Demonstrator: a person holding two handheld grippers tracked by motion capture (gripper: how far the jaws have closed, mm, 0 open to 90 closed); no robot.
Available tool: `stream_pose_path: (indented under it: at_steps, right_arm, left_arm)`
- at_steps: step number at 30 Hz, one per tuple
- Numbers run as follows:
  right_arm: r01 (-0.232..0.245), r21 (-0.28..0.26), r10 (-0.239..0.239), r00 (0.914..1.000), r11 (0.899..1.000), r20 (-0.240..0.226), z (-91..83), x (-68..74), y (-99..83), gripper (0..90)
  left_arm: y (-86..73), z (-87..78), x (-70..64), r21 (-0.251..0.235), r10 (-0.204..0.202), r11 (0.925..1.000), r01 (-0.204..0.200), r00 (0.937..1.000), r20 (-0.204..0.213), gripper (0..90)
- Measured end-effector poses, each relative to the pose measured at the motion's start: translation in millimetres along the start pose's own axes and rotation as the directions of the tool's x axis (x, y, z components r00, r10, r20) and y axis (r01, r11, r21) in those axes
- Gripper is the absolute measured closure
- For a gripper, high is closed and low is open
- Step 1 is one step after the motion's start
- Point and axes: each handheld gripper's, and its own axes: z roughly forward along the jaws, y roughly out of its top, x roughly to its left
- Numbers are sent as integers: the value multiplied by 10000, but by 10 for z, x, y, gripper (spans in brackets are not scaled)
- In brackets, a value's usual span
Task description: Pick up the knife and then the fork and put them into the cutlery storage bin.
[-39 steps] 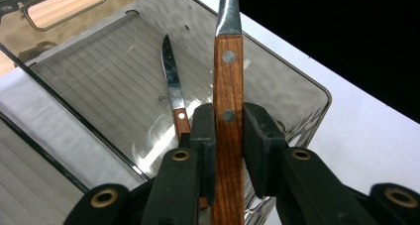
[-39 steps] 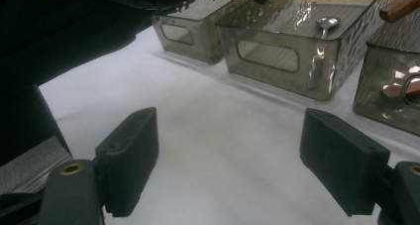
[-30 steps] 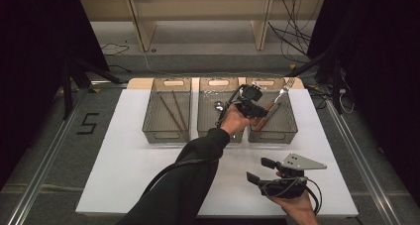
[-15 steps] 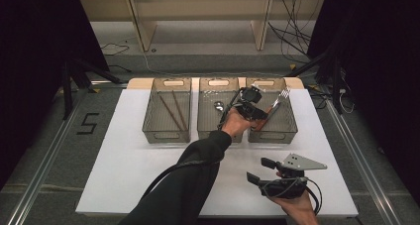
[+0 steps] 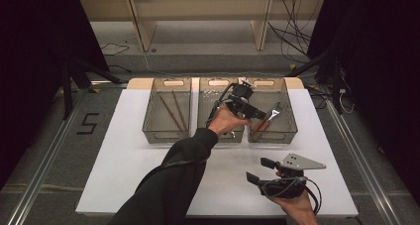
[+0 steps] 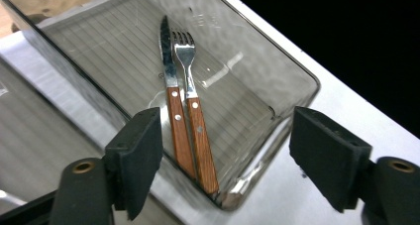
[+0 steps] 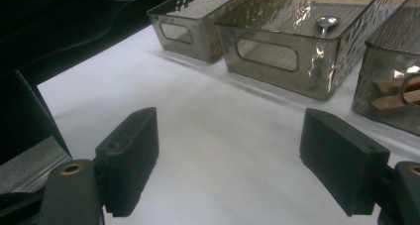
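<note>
With the fork (image 6: 190, 93) lying beside the knife (image 6: 171, 96) in the right-hand bin (image 5: 289, 117), the left tool (image 5: 262, 115) hovers over it, jaws apart and empty, so sorting looks complete here, and the idle, open right tool (image 5: 258, 170) above the white surface (image 5: 124, 160) likely fetches next.

Before you lay a white table (image 5: 124, 170) with two clear bins side by side: the left bin (image 5: 167, 110) held thin sticks (image 5: 173, 111), the middle bin (image 7: 277, 41) held a spoon (image 7: 326, 23). A "5" (image 5: 89, 123) marked the floor.
</note>
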Motion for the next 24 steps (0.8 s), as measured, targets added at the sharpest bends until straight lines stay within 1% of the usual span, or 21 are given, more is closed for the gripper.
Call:
stream_pose_path:
  at_steps: [2,4,6,7,8,9,15,18,20,21,24]
  right_arm:
    - [5,-11,-5,10000,10000,-2,1,-6,-1,237]
    - [-19,-6,19,10000,10000,13,2,-10,-2,237]
    - [-12,-7,12,10000,10000,21,3,-9,-2,237]
    - [-10,-7,10,10000,10000,26,3,-8,-2,237]
    - [-1,-6,1,10000,10000,23,5,-8,-2,237]
    - [-10,-6,10,10000,10000,28,6,-8,-2,237]
    - [-23,0,23,10000,10000,54,8,-17,-6,237]
    - [-27,9,27,10000,10000,59,17,-21,-8,236]
    - [-23,-2,24,10000,10000,70,15,-18,-7,237]
    - [-13,8,13,10000,10000,73,12,-19,-8,236]
    - [-83,29,83,9999,10000,77,16,-28,-12,236]
  left_arm:
    - [-48,-80,18,-100,128,9999,-129,9999,-49,251]
    - [-96,-167,39,-197,69,9998,-68,10000,51,239]
    - [-151,-258,49,-290,183,9994,-180,9998,88,230]
    - [-182,-304,54,-370,207,9991,-206,9998,39,225]
    - [-213,-349,62,-445,141,9989,-138,9999,65,220]
    - [-253,-408,79,-512,162,9986,-155,9998,128,215]
    - [-458,-654,139,-884,161,9960,-152,9998,99,197]
    - [-572,-781,145,-1042,296,9941,-309,9995,-134,176]
    - [-661,-863,151,-1065,399,9934,-422,9989,-237,169]
    - [-706,-907,159,-1120,382,9929,-412,9989,-287,163]
    - [-837,-1020,176,-1324,265,9908,-287,9995,-180,159]
